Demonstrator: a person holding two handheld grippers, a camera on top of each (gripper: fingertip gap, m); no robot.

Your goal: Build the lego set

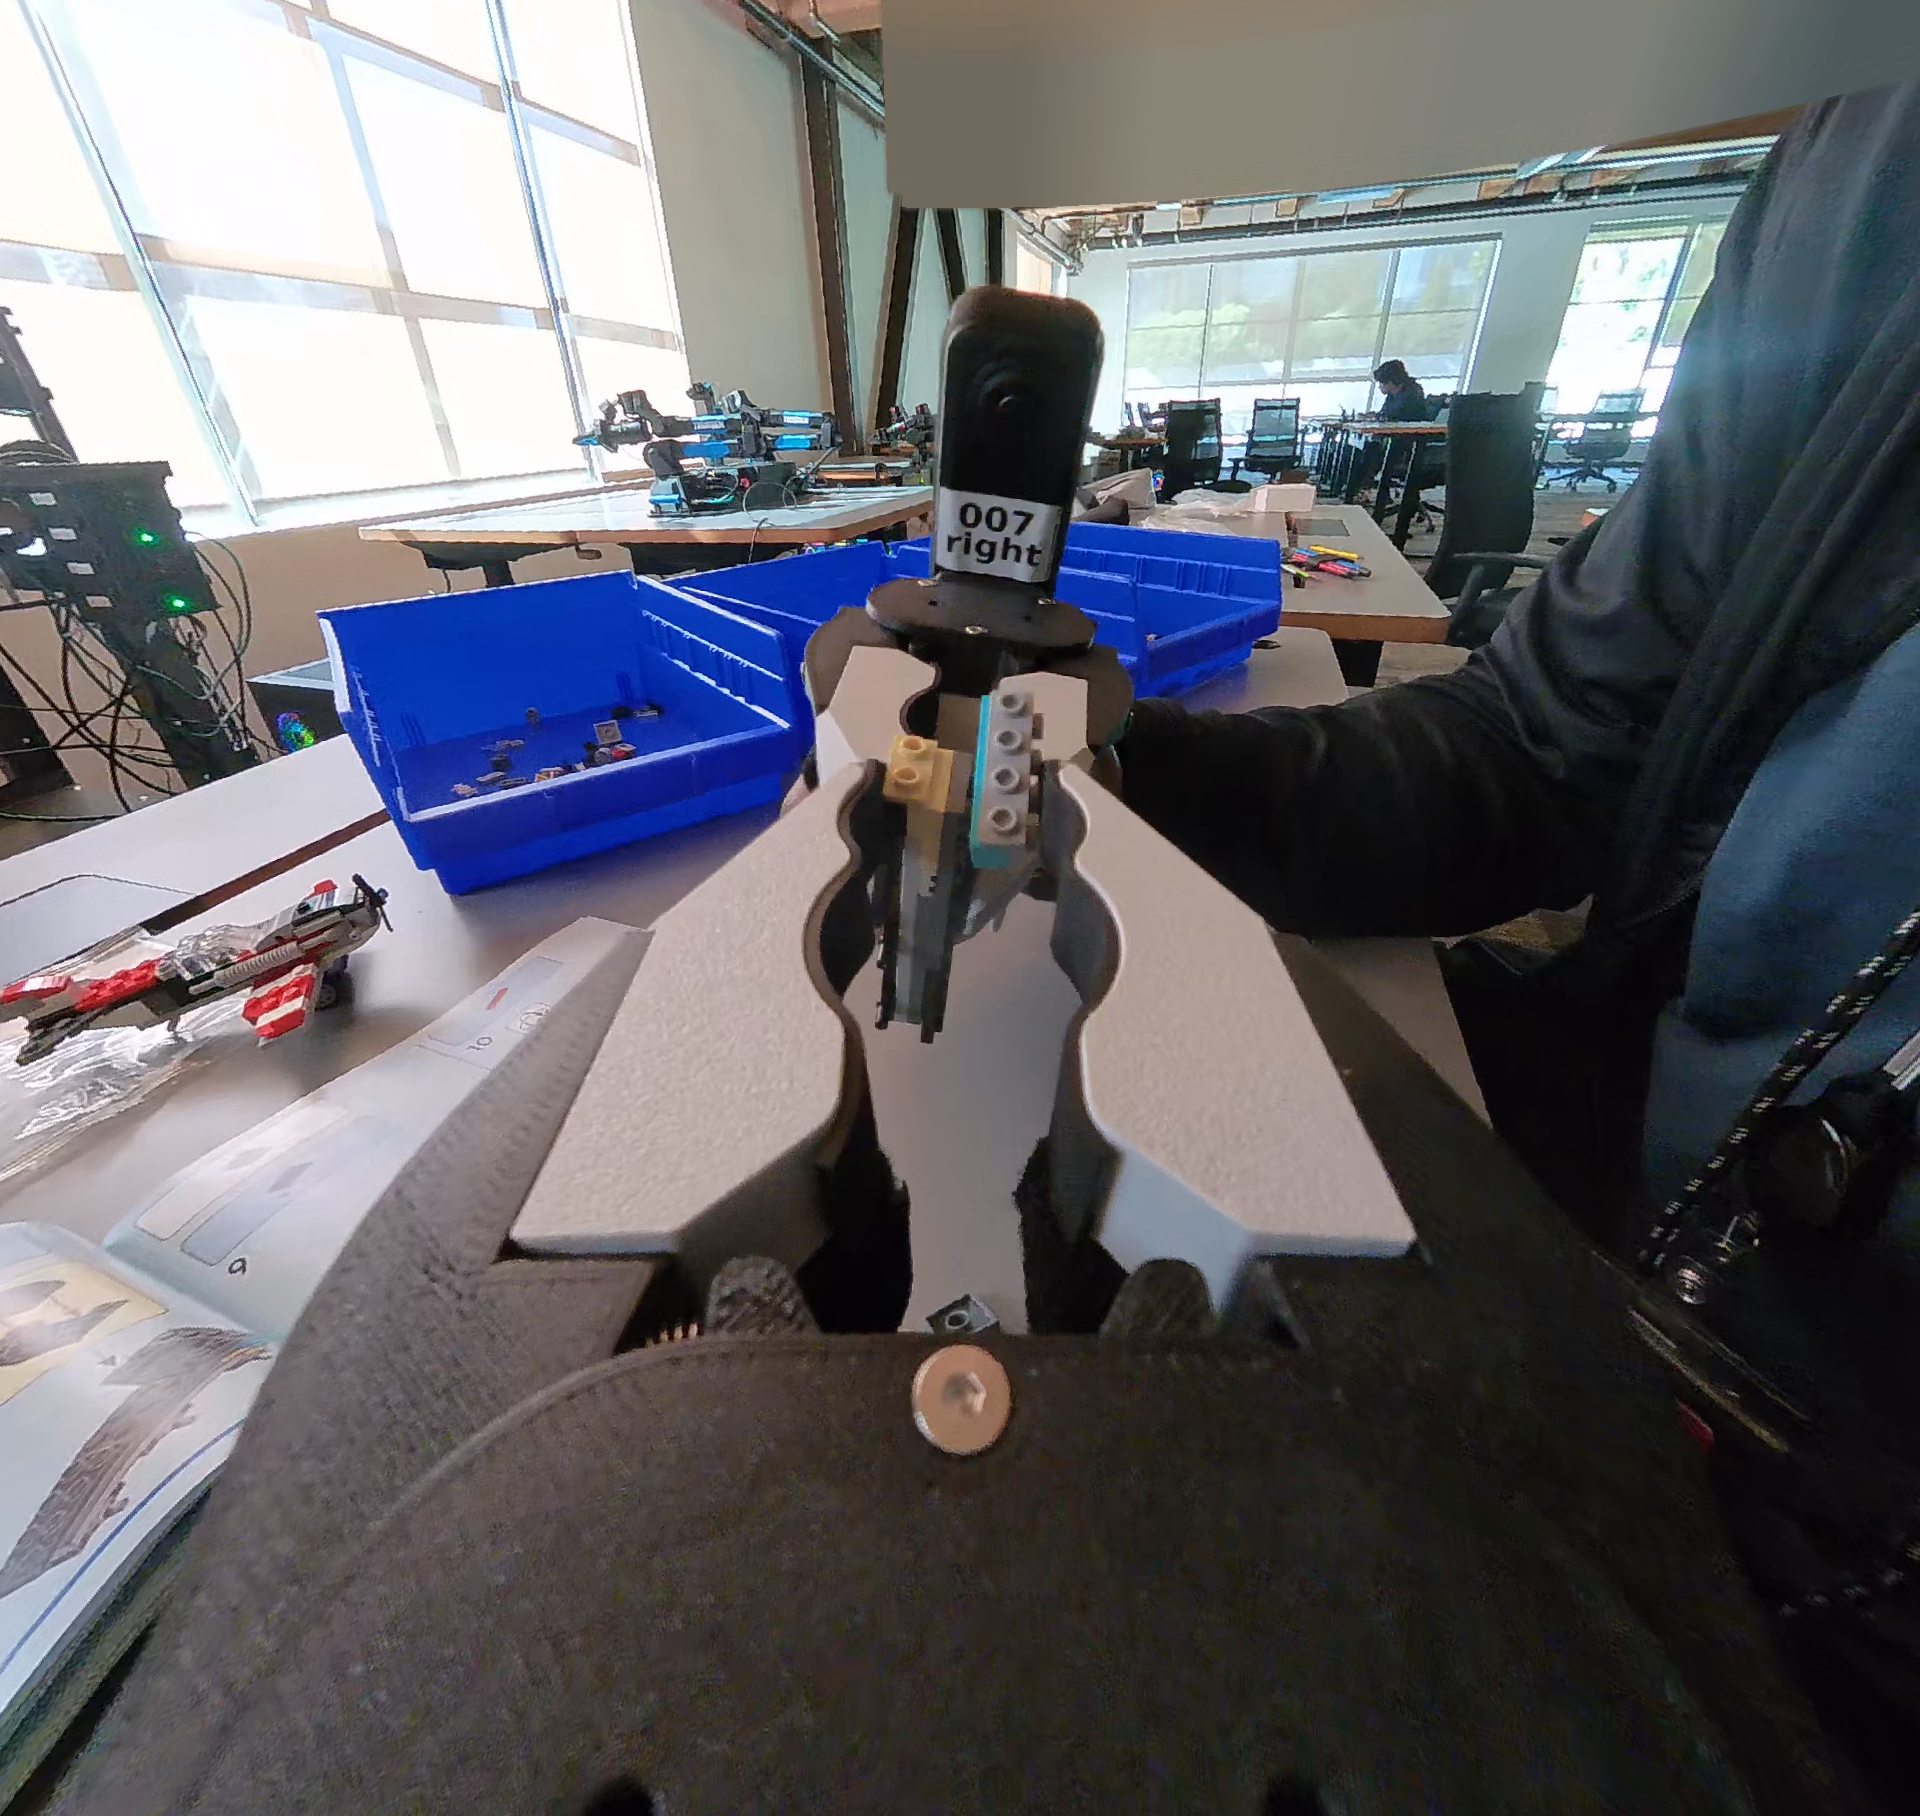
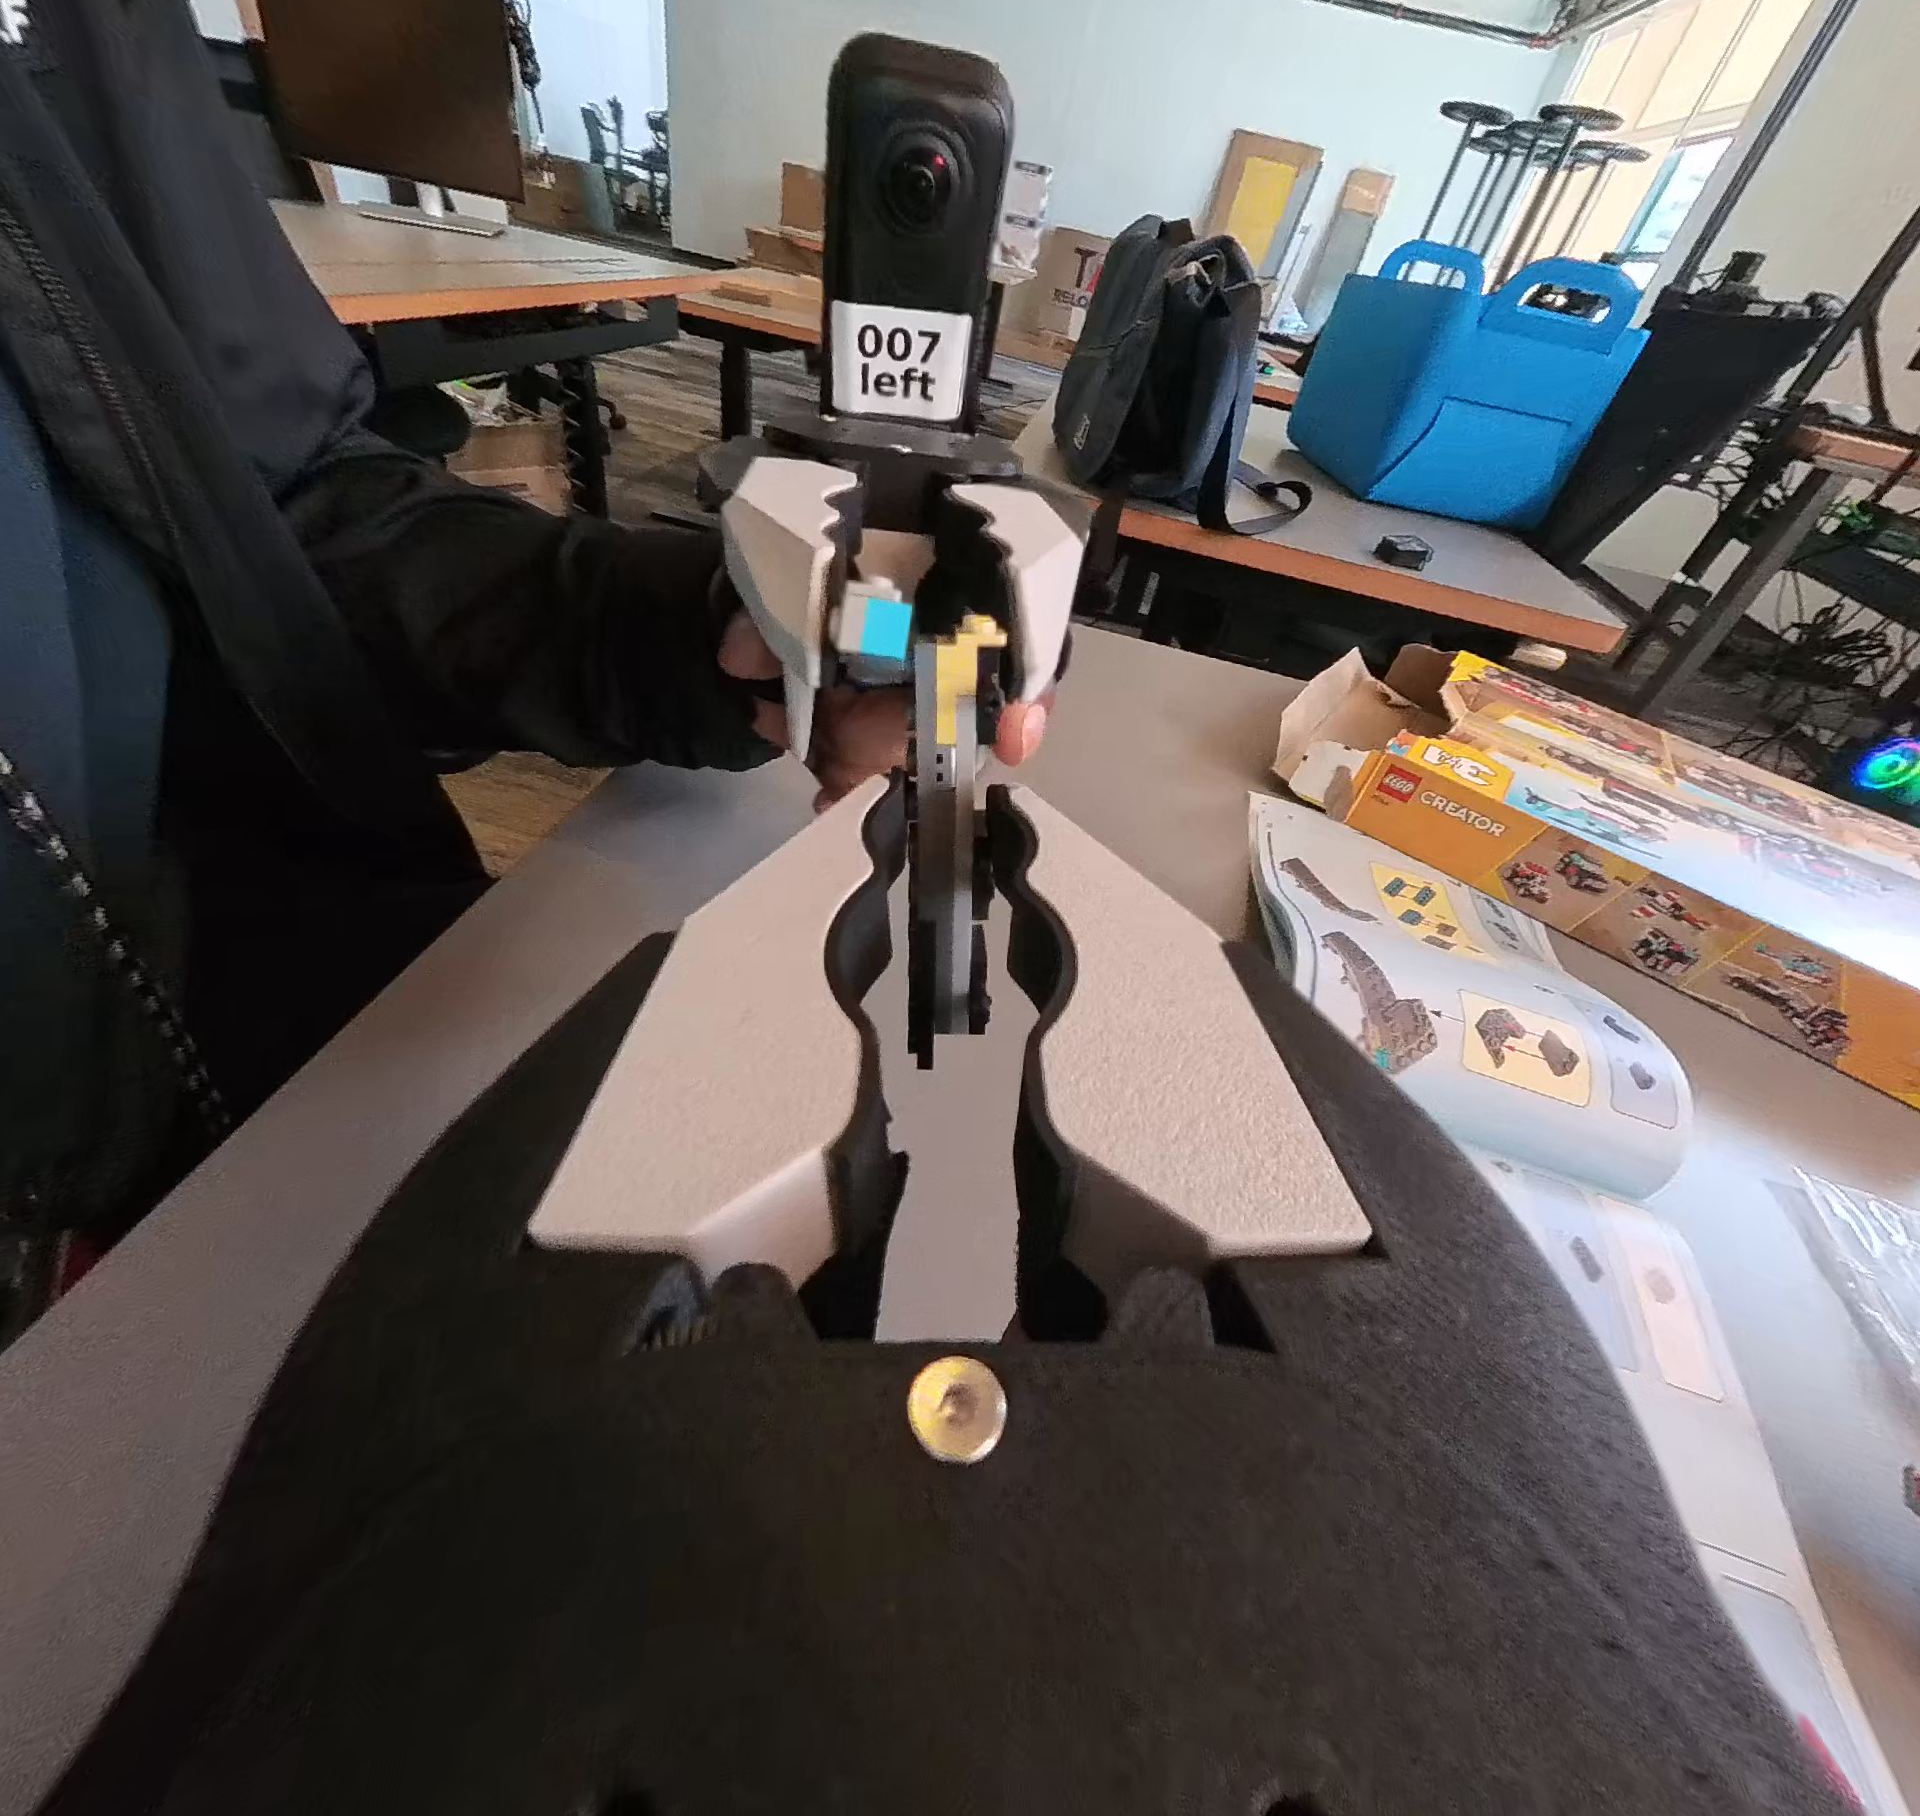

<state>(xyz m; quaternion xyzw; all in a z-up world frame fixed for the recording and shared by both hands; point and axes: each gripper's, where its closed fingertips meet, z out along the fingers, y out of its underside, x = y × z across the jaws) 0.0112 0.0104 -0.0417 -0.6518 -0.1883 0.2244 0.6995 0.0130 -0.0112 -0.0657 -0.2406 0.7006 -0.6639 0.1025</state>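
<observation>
Left wrist view: grey table [image 1: 260,831], sunlit office windows [image 1: 312,208].

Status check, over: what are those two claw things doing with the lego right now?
Left gripper and right gripper face each other above the table, closed on one grey lego assembly. Nothing blocking; blue bin well behind.

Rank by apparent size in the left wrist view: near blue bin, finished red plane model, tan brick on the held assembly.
1. Near blue bin
2. Red plane model
3. Tan brick
Apparent size only; the tan brick is closest to the camera and still looks smallest.
</observation>
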